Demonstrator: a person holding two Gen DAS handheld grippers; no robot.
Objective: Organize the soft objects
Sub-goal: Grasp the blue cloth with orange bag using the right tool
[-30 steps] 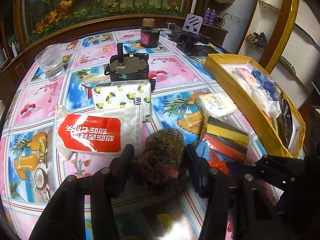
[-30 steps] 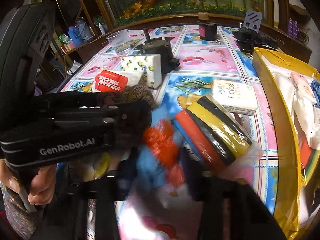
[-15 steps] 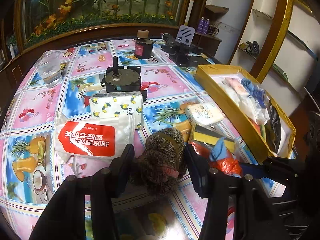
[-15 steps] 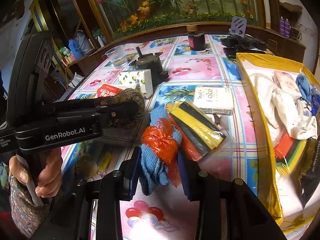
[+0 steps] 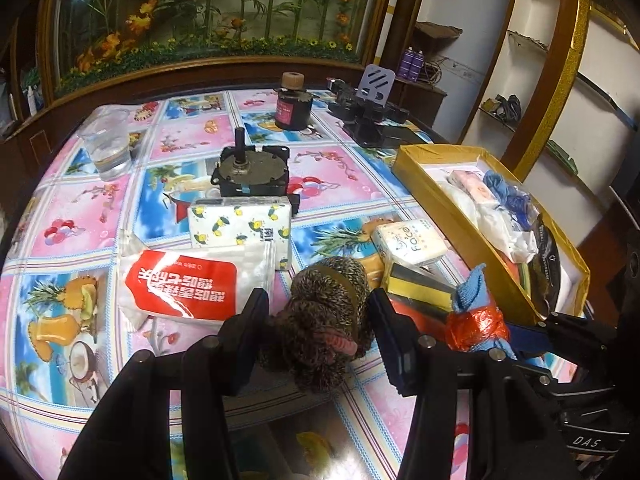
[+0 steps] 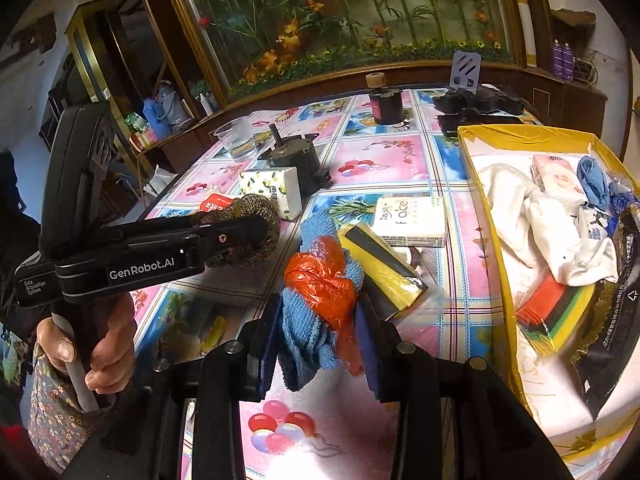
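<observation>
Your left hand-held gripper [image 5: 318, 322] clamps the speckled knit bundle [image 5: 326, 312]; beside it, your right hand-held gripper [image 6: 320, 324] pinches the blue cloth [image 6: 302, 332] with orange plastic bag [image 6: 320, 286] above the bench [image 6: 384, 160].

I see a fuzzy speckled brown knit bundle [image 5: 328, 312], a nubby blue terry cloth [image 6: 304, 332] wrapped in crinkly orange plastic film [image 6: 324, 284], and the table's [image 5: 340, 168] glossy printed plastic cover.
</observation>
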